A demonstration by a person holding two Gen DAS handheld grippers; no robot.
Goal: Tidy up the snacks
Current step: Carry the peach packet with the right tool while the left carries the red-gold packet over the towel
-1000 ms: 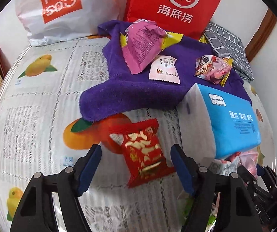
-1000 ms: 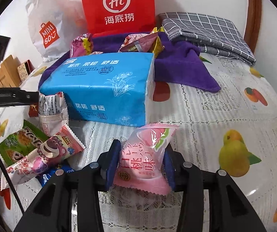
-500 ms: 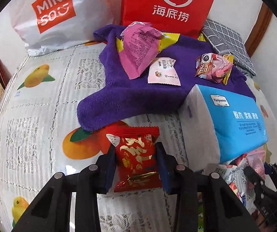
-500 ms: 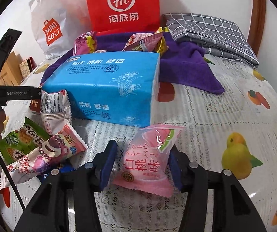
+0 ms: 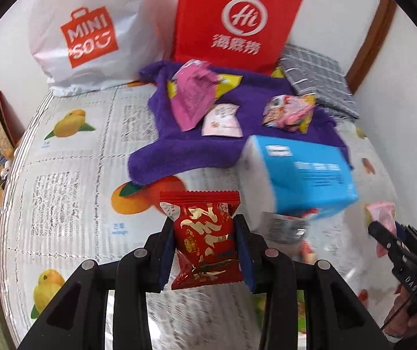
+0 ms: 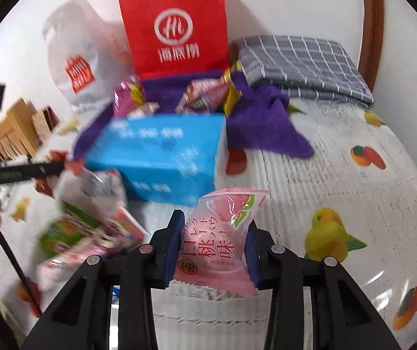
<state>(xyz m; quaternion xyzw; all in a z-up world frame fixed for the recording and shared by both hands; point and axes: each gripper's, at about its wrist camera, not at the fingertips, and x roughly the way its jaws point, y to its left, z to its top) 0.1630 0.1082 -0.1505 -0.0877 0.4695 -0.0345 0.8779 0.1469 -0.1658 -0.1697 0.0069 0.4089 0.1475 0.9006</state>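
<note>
My left gripper is shut on a red snack packet with gold lettering and holds it above the fruit-print tablecloth. My right gripper is shut on a pink peach snack packet, lifted off the cloth. A purple towel at the back carries several snack packets: a pink one, a small white one and a crumpled one. More loose packets lie left of the right gripper, blurred.
A blue tissue pack lies between the grippers. A red Hi paper bag and a white Miniso bag stand at the back wall. A grey checked cloth lies back right.
My left gripper closed on the red packet and lifted it. My right gripper, holding the pink packet throughout, has risen and moved; the view is blurred with motion.
</note>
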